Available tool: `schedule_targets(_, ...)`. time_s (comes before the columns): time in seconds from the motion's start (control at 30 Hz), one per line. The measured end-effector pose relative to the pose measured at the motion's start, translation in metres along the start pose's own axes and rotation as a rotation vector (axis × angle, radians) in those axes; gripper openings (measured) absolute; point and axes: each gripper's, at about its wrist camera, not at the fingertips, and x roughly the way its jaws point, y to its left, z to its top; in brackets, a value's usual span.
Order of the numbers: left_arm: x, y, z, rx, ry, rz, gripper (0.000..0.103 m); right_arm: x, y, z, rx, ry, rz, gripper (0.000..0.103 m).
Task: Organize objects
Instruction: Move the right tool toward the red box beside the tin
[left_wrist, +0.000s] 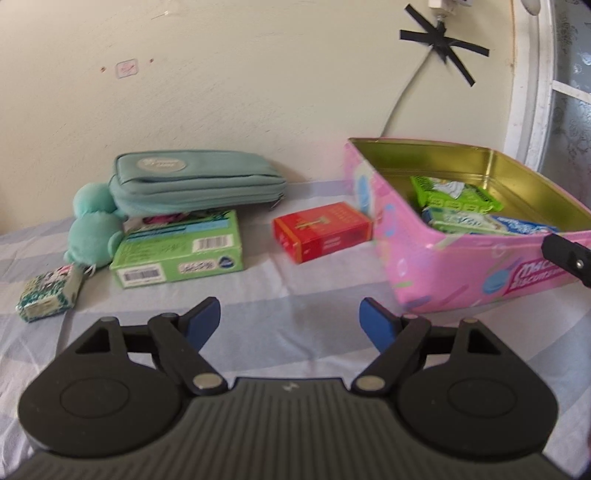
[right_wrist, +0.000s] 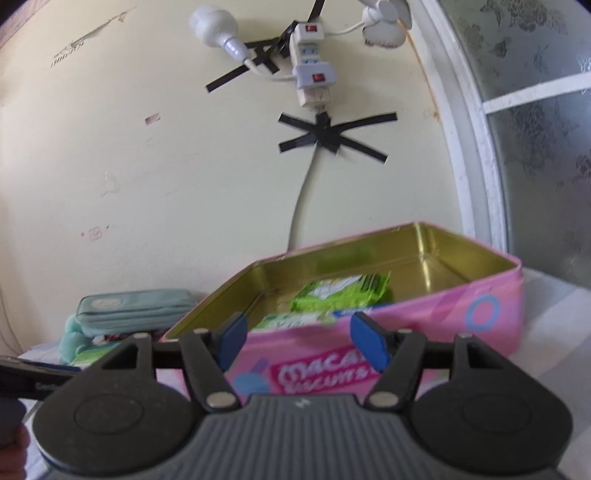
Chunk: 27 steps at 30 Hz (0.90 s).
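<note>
A pink biscuit tin (left_wrist: 461, 273) stands open at the right on the striped cloth, with green and blue packets (left_wrist: 454, 192) inside. Left of it lie a red box (left_wrist: 321, 232), a green box (left_wrist: 181, 251), a teal pouch (left_wrist: 195, 181), a teal plush toy (left_wrist: 92, 225) and a small patterned packet (left_wrist: 48, 299). My left gripper (left_wrist: 290, 317) hovers open over bare cloth in front of the red box, nothing between its blue pads. In the right wrist view my right gripper (right_wrist: 299, 336) is open just before the tin's (right_wrist: 424, 325) near wall, empty. A green packet (right_wrist: 340, 291) shows inside.
A wall rises right behind the objects, with a cable (right_wrist: 303, 206) taped down by black tape (right_wrist: 328, 134) and a power strip (right_wrist: 310, 70) above. A window frame (right_wrist: 472, 147) stands at the right. The other gripper's black tip (left_wrist: 569, 254) shows at the tin's right side.
</note>
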Motion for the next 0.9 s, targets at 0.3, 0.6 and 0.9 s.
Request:
schedule_targets(0.3,0.015,0.043,-0.020,-0.040,0.045,0.093,0.084,0.011,0.022,-0.008,-0.072,0.112,0.045,0.064)
schedule_targets(0.6,0.020,0.063,-0.021,-0.109,0.054,0.064,0.086,0.016,0.054,-0.019,-0.144,0.179,0.107,0.064)
schedule_targets(0.9,0.019,0.073,-0.021,-0.131,0.049,0.057,0.086,0.018,0.103,-0.034,-0.286,0.231,0.178,0.066)
